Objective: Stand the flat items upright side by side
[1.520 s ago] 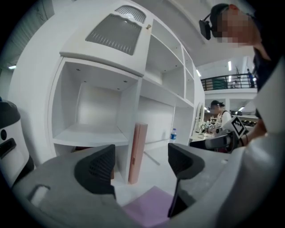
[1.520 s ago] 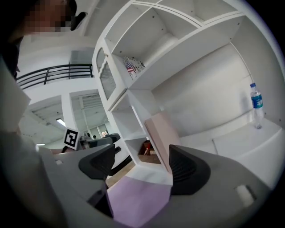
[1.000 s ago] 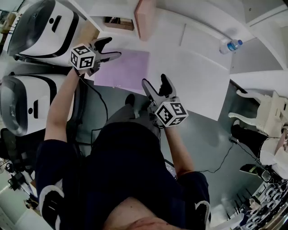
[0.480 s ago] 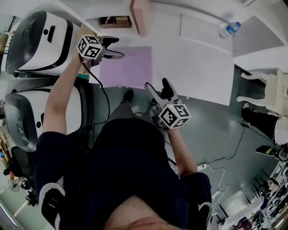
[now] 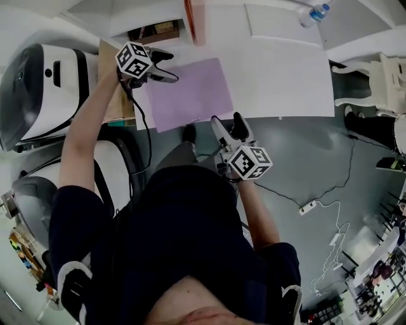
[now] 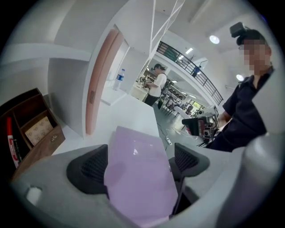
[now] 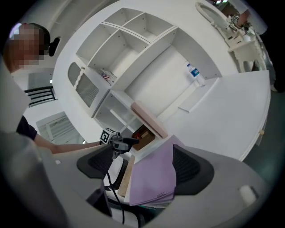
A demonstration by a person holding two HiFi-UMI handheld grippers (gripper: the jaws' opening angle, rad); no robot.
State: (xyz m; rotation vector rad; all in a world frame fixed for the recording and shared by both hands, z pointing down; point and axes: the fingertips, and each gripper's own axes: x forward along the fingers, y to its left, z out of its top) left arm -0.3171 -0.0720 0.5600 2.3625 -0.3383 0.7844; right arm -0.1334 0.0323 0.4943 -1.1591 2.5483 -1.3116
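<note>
Just short of the near right corner of the flat lilac plastic folder [image 5: 190, 92], the right gripper [image 5: 226, 119] hangs with its jaws spread wide and holds nothing; the folder shows only beyond them. The folder lies flat on the white table [image 5: 285, 70]. At its far left corner the left gripper [image 5: 172, 67] has its jaws wide apart, the folder's corner in the gap, unclamped. Beyond the folder a pale pink flat board [image 5: 195, 19] stands on edge, with a brown wooden box [image 5: 155, 29] beyond the folder's far left corner. A clear plastic water bottle [image 5: 314, 13] lies well off to the folder's far right.
</note>
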